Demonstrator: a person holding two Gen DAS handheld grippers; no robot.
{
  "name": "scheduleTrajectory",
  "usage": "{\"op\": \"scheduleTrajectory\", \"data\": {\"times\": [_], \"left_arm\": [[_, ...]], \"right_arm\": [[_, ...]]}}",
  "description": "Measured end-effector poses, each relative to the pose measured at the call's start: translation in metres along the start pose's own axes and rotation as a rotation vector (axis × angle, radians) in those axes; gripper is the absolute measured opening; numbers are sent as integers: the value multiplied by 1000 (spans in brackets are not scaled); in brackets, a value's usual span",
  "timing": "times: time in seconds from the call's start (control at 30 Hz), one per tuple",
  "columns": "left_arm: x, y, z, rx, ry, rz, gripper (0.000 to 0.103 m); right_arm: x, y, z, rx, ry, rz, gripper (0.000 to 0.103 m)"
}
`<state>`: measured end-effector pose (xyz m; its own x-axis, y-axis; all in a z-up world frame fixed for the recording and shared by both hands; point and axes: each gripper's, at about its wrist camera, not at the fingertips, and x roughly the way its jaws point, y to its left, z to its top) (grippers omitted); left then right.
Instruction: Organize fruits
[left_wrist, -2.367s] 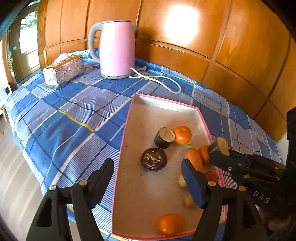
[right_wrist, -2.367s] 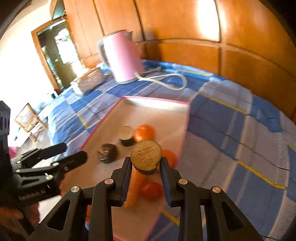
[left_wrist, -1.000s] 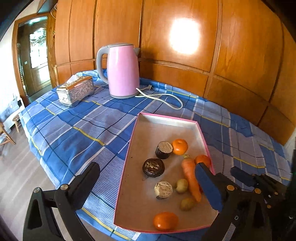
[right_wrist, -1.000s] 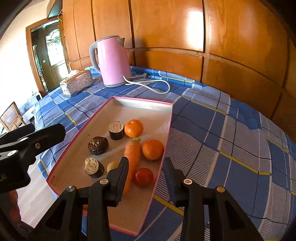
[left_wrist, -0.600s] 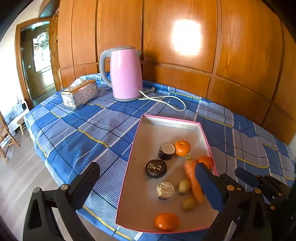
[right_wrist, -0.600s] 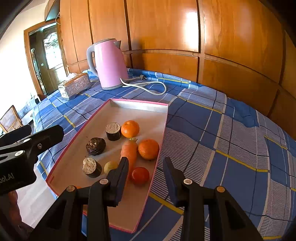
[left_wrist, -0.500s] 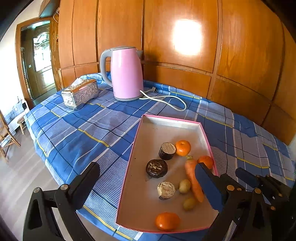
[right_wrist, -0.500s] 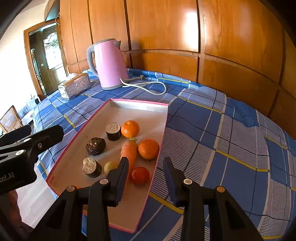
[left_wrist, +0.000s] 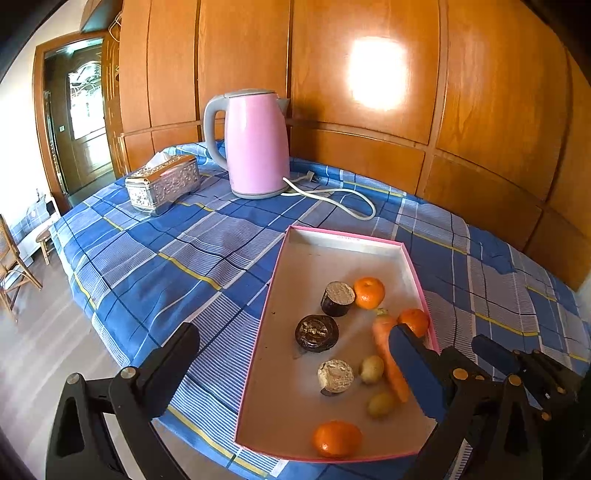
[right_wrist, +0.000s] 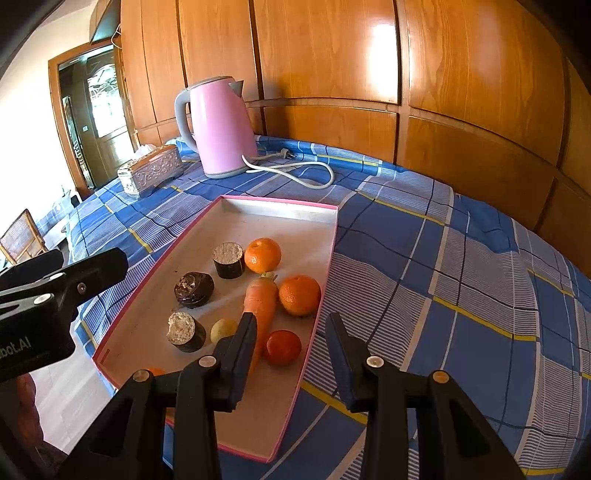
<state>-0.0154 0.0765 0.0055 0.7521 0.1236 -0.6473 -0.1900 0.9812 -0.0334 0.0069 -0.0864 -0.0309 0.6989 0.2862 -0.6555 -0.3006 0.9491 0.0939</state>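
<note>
Left wrist view: blue checked cloth (left_wrist: 155, 258) by a wood wall (left_wrist: 369, 66).
Both my grippers (left_wrist: 295, 362) (right_wrist: 291, 332) hang open, holding nothing, over the pink tray (left_wrist: 343, 240).

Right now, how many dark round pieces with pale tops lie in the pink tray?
3. The far piece lies beside an orange, the middle piece sits below it, and the near piece lies beside a small yellow fruit.

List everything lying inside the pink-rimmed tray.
Inside the tray: three oranges, a carrot, a red fruit, three dark round pieces and two yellowish fruits. The right gripper's jaws partly cover some.
</note>
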Motion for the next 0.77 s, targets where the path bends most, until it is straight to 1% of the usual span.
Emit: {"op": "scheduleTrajectory", "data": {"times": [0.47, 0.77], "left_arm": [[-3, 2, 0, -8, -8, 6, 103], [-5, -1, 0, -10, -5, -45, 103]], "right_arm": [[-3, 4, 1, -9, -7, -3, 39], [-5, 0, 2, -2, -11, -3, 39]]}}
